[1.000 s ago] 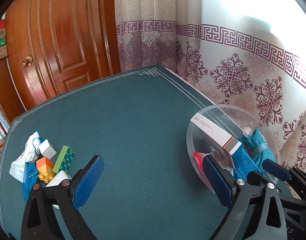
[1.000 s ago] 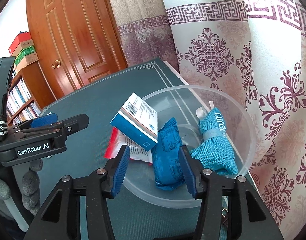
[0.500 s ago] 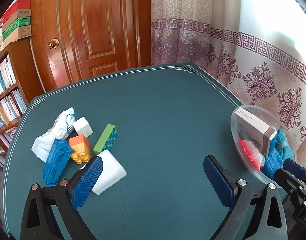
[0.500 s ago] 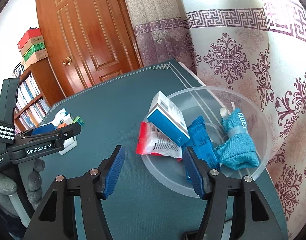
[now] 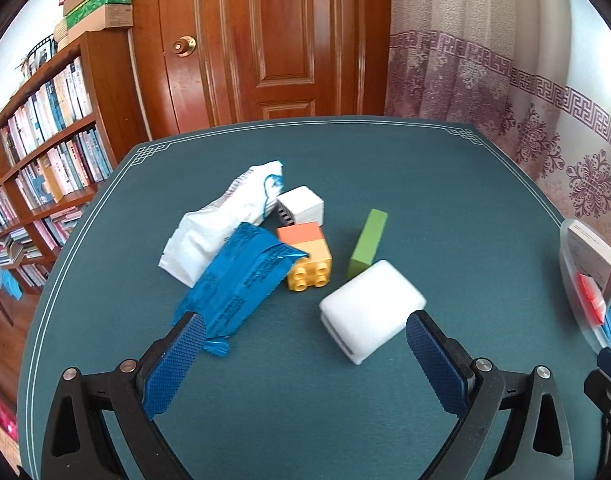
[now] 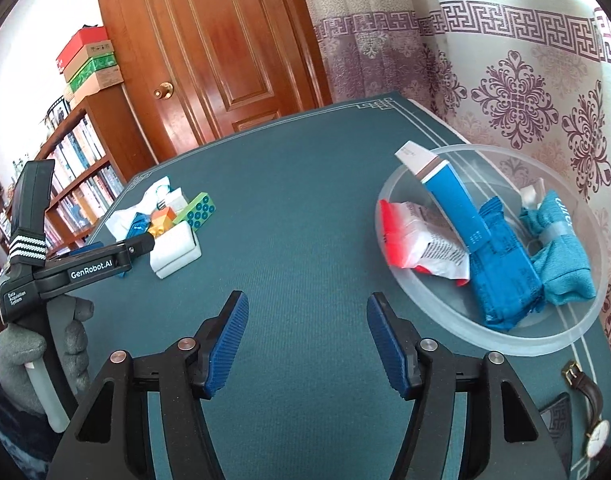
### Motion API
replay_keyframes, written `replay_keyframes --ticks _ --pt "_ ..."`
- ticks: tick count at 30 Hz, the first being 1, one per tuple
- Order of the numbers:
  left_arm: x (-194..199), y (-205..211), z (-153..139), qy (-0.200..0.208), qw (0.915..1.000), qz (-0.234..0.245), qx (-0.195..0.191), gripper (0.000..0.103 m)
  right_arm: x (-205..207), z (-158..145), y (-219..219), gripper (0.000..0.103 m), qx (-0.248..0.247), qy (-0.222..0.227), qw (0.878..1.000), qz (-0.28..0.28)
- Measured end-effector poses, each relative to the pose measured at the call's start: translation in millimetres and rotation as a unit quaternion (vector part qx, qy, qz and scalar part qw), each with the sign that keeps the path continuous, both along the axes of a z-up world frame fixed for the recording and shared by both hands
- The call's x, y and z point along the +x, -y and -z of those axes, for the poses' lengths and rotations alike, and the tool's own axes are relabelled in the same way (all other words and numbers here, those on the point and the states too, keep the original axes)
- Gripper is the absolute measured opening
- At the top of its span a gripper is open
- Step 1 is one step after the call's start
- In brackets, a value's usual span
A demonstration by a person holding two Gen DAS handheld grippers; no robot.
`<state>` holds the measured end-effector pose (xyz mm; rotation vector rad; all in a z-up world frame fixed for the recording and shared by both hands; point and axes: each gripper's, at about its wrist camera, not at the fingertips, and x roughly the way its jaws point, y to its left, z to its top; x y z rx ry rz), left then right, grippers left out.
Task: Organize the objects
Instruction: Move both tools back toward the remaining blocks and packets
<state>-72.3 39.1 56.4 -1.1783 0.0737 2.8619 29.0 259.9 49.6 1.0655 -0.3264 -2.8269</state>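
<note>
Both your grippers hold nothing: left gripper [image 5: 305, 364] gapes wide at centre frame before the white block [image 5: 371, 310], right gripper [image 6: 307, 344] (just been opening) half-spread over bare table [image 6: 305, 208].

Wooden door [image 5: 273, 40], bookshelf [image 5: 45, 152] left, patterned curtain [image 6: 505, 60] right, backlit.

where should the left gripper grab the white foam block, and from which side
Take the foam block across its two long flat sides, coming down from above and from the near side. It lies flat on the table, apart from the other items, straight ahead of the open left gripper, whose jaws look wide enough; a slight roll to square the pads would probably help.
</note>
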Motion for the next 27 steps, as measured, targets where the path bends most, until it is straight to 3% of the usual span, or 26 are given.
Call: replay_keyframes --ticks 13,20,27 --pt "-34 62 18 0.017 0.9995 -0.024 0.005 0.102 -16 12 44 0.064 0.011 0.027 0.999 -0.046" --pt "-47 65 25 0.032 0.9992 -0.005 0.025 0.102 -22 18 57 0.065 0.019 0.037 0.997 -0.061" --pt "-37 49 28 0.05 0.9965 0.044 0.05 0.102 -30 23 67 0.065 0.024 0.045 0.996 -0.071"
